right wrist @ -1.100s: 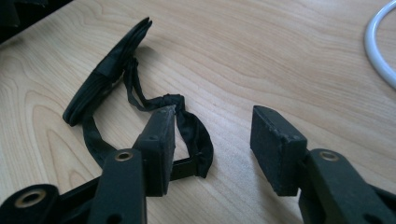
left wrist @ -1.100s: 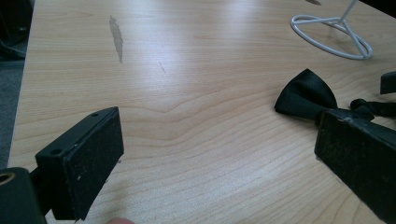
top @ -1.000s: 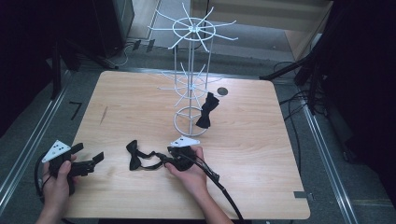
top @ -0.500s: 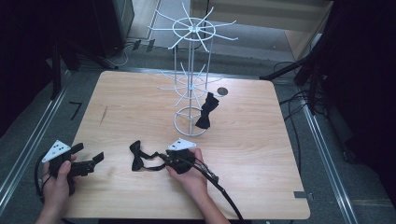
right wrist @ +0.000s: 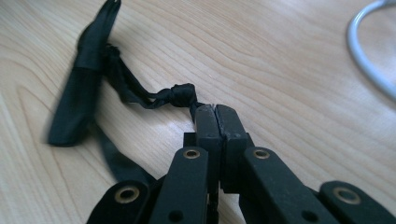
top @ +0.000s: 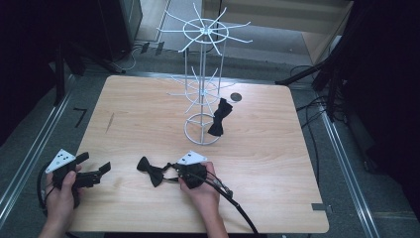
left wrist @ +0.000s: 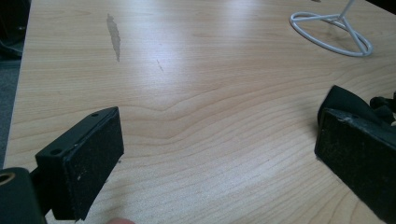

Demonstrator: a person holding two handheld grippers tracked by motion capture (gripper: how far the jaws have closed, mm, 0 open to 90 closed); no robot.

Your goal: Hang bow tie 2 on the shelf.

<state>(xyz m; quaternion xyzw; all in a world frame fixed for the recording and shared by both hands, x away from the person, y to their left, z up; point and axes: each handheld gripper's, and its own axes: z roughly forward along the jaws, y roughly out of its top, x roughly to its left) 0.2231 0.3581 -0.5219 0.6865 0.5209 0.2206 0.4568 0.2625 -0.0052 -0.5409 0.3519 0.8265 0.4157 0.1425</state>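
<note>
From the high view, a black fabric bow tie is lying on the light wooden table, just beside the right gripper. From the left gripper view, the left gripper is hovering with jaws apart. From the right gripper view, the jaws, having just been closing, are pinching the bow tie's thin black strap.

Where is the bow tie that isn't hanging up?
In the high view, the bow tie lies on the table's near edge, its strap pinched in the right tool.

Light wooden table, grey floor with cables, dark surroundings, tan cabinet behind
</note>
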